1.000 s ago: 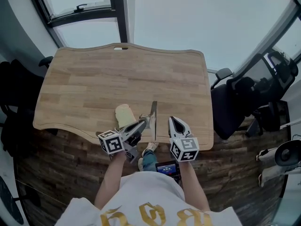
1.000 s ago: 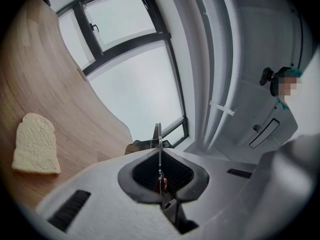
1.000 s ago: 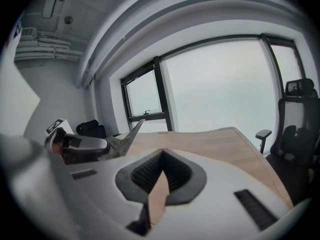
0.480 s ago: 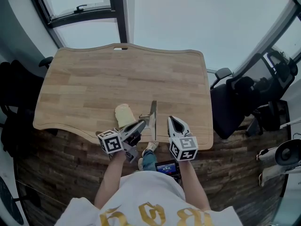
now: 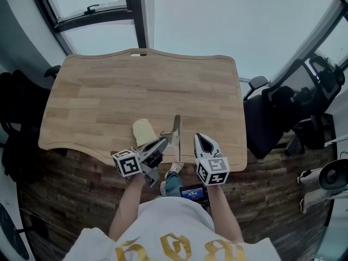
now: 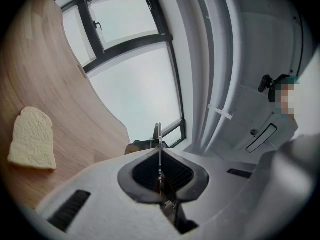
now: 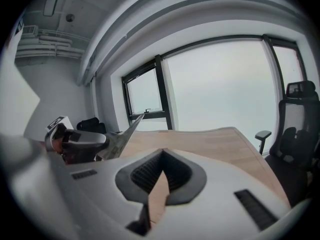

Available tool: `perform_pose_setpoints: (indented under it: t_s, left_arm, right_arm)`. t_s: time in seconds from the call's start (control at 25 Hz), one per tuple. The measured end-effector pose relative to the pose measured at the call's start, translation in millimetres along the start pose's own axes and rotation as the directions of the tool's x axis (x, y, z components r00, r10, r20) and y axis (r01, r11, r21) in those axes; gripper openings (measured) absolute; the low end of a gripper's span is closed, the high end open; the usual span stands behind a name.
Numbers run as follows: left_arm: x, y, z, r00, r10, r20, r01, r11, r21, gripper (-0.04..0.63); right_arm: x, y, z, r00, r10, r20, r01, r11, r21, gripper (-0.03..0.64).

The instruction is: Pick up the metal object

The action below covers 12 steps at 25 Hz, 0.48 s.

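The metal object (image 5: 176,130) is a thin flat blade, held edge-up over the wooden table's (image 5: 136,86) front edge. My left gripper (image 5: 165,142) is shut on its lower part; in the left gripper view the blade (image 6: 158,136) stands straight up between the pads of the left gripper (image 6: 160,170). A slice of bread (image 5: 143,132) lies on the table just left of the blade, and shows in the left gripper view too (image 6: 32,139). My right gripper (image 5: 200,139) hovers to the blade's right, shut and holding nothing (image 7: 160,156). From its view the blade (image 7: 125,133) points up at left.
A black office chair (image 5: 272,118) stands off the table's right edge, also as the chair (image 7: 295,149). Dark bags (image 5: 16,118) sit left of the table. Windows (image 5: 98,10) run behind the far edge. A small screen device (image 5: 193,193) hangs at the person's waist.
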State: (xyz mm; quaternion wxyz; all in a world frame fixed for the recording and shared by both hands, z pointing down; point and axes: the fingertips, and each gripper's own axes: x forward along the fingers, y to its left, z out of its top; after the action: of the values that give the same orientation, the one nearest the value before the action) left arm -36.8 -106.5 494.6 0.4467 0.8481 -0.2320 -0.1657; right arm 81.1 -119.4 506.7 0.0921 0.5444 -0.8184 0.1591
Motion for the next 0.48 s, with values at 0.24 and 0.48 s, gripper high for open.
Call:
perform_pose_setpoints:
  t_s: [0.24,0.48]
  left_arm:
    - [-0.3,2.8,-2.1,1.0,-0.006,0.002,0.006,1.0,0.007,0.02]
    - [-0.2,1.6,-1.4,1.0,-0.002,0.006,0.002,1.0,-0.003,0.02]
  right_arm:
    - [-1.5,-3.0,-3.1,1.0,-0.008,-0.005,0.008,1.0,-0.002,0.011]
    - [-2.0,-4.5,-2.7,1.0,-0.009,-0.006,0.009,1.0,-0.004,0.011]
